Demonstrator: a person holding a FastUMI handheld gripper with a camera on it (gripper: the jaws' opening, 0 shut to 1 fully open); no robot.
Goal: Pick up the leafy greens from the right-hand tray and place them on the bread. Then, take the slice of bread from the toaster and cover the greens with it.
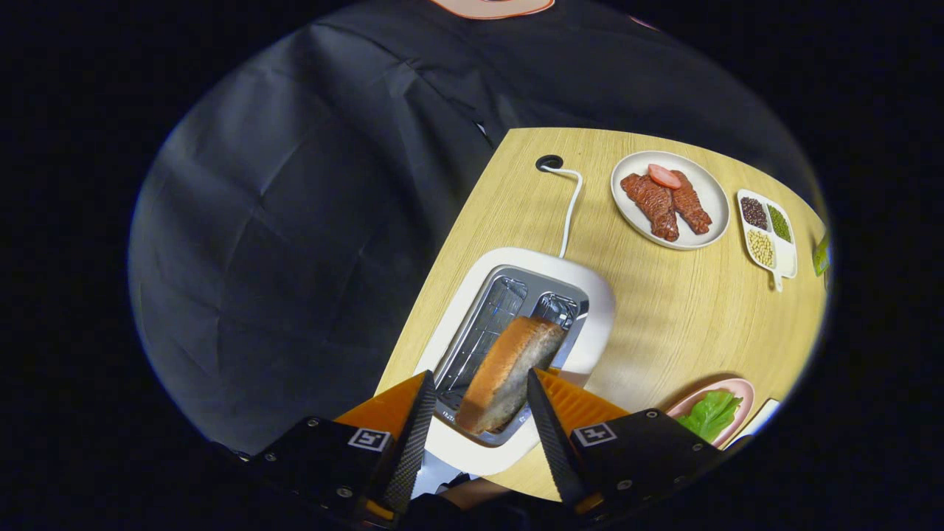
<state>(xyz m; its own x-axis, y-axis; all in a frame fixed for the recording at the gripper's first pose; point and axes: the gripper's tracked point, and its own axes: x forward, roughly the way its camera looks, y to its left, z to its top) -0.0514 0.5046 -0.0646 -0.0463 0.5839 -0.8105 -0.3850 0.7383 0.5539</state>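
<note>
gripper [478, 394] open astride bread slice [509, 372] | slice in toaster [586, 295]; no legible writing

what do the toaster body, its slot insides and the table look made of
Toaster body: seemingly glossy white plastic, smooth with rounded edges. Slot insides: bright metal, reflective, with wire guards. Table: pale wood or wood-look laminate, matte with fine grain lines. The tongs stand open either side of the bread slice.

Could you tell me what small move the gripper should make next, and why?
Probably close the fingers. The gripper is open with the slice of bread standing between its fingers, still in the toaster slot, and neither finger clearly presses on it yet.
</note>
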